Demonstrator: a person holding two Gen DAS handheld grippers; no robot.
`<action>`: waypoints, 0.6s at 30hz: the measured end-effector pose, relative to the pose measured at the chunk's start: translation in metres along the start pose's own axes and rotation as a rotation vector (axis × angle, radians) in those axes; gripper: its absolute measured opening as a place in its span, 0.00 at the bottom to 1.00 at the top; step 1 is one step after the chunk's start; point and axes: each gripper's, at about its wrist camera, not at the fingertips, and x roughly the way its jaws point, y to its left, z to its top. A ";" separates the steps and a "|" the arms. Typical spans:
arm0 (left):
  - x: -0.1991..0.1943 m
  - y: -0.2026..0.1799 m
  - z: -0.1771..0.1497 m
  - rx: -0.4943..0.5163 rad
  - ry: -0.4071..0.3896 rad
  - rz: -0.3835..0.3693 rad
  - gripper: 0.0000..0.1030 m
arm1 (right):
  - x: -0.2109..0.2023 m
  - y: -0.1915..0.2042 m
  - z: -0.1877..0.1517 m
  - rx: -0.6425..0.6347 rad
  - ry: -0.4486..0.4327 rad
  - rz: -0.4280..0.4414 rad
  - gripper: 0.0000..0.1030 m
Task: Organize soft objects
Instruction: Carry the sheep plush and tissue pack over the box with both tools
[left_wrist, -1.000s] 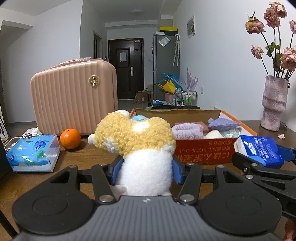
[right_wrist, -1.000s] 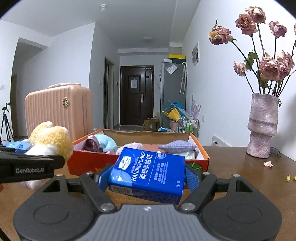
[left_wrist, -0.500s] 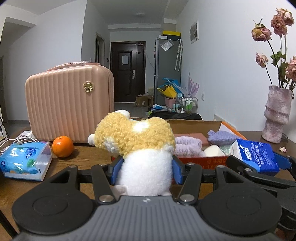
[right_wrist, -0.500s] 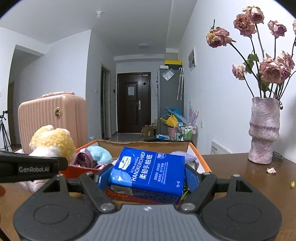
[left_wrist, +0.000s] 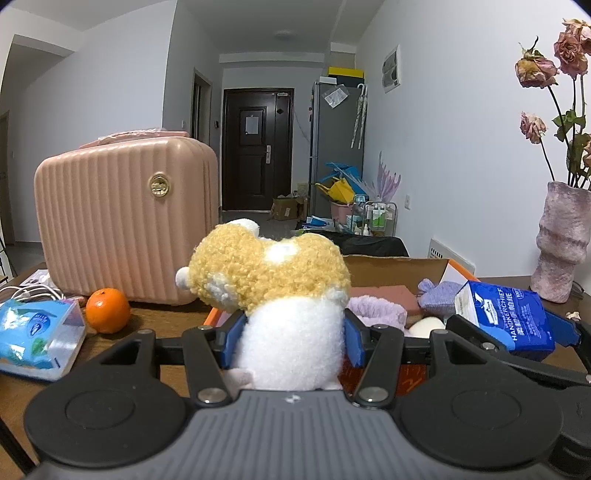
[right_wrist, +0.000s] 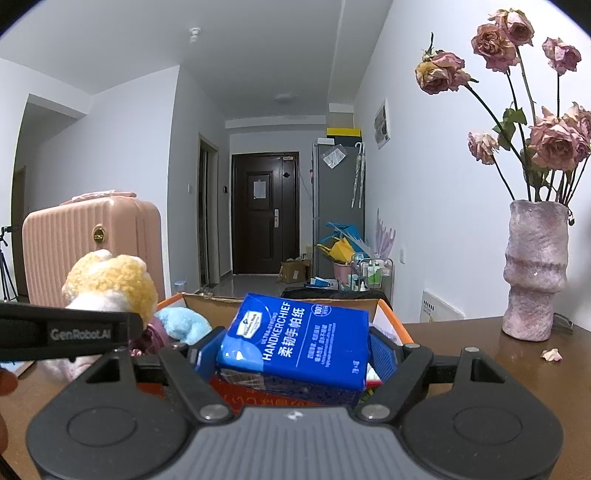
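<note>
Left wrist view first: the left gripper (left_wrist: 291, 334) has its blue pads clamped on the white belly of a fluffy yellow-and-white plush toy (left_wrist: 273, 291), which sits upright, held above the near edge of an open orange cardboard box (left_wrist: 458, 267). Inside the box lie a lilac fuzzy band (left_wrist: 375, 309), a knitted purple pouch (left_wrist: 437, 297) and a pale round piece (left_wrist: 424, 326). On the brown wooden table (left_wrist: 159, 317) to the left sit an orange fruit (left_wrist: 108, 310) and a blue tissue pack in clear wrap (left_wrist: 37, 332), in front of a ribbed pink hard-shell case (left_wrist: 122, 229). At far right, the right gripper comes in carrying a blue handkerchief pack (left_wrist: 506, 317), a mottled pink vase (left_wrist: 561, 240) behind it

Over to the right wrist view: the right gripper (right_wrist: 291, 356) is closed on the blue pack, tilted, held over the box. The left gripper's black arm crosses at left with the plush toy, and a light-blue soft piece (right_wrist: 183, 323) shows in the box. The vase holds dried pink roses (right_wrist: 554, 140); a fallen petal (right_wrist: 551, 354) lies on the table
</note>
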 end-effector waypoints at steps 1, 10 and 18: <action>0.002 -0.001 0.001 0.000 -0.002 -0.001 0.53 | 0.002 0.000 0.001 -0.001 -0.001 0.000 0.76; 0.021 -0.007 0.008 -0.003 -0.010 -0.003 0.53 | 0.022 -0.004 0.004 -0.003 -0.008 -0.015 0.76; 0.039 -0.012 0.014 0.004 -0.016 -0.001 0.53 | 0.042 -0.008 0.007 0.002 -0.012 -0.032 0.76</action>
